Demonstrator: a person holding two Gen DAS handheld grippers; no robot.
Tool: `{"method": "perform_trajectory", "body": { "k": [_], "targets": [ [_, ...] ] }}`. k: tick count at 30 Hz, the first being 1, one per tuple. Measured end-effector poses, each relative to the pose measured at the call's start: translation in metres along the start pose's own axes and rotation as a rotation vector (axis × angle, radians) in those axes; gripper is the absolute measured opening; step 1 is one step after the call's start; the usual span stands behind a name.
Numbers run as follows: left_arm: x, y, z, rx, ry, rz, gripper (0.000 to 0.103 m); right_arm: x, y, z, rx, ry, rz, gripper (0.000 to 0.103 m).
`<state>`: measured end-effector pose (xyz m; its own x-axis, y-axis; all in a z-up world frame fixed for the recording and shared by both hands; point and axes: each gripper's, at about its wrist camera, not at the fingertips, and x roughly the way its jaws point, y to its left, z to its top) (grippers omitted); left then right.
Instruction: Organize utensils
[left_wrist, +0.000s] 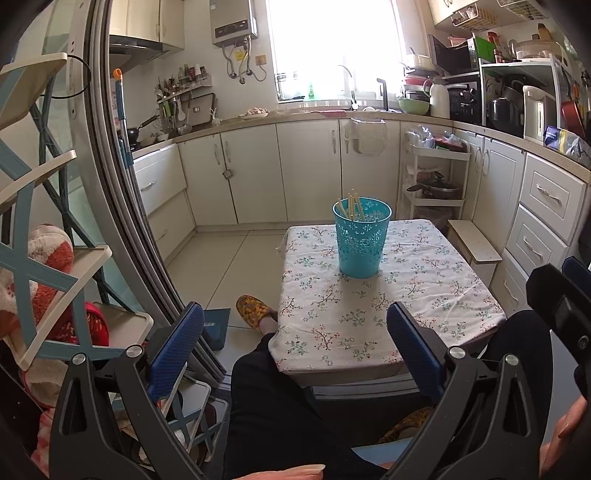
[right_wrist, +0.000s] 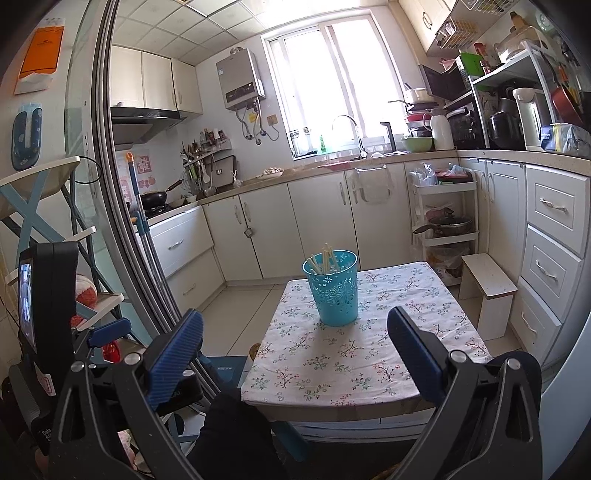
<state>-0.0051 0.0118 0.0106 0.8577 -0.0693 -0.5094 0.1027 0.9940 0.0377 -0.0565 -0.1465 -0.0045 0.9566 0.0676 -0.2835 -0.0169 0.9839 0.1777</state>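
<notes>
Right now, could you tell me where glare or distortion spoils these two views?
Left wrist view: the window is blown out white, and the door frame bows from fisheye distortion. Right wrist view: the window glares less, its bars showing; the teal basket and chopsticks stay sharp.

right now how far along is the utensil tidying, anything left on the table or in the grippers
It looks close to finished. The chopsticks already stand in the blue cup on the table. Nothing is in hand: the left gripper and right gripper are both open and empty, held back from the cup. No loose utensils show on the cloth, so no remaining step is visible from here.
</notes>
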Motion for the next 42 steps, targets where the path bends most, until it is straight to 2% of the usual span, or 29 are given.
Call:
{"method": "perform_trajectory", "body": {
  "k": [42],
  "targets": [
    [-0.0033,0.001,-0.001,-0.003,-0.01,-0.001,0.095,-0.0038,0.0027,-0.0005,-0.017,-0.009,-0.008,0.096]
  ]
}}
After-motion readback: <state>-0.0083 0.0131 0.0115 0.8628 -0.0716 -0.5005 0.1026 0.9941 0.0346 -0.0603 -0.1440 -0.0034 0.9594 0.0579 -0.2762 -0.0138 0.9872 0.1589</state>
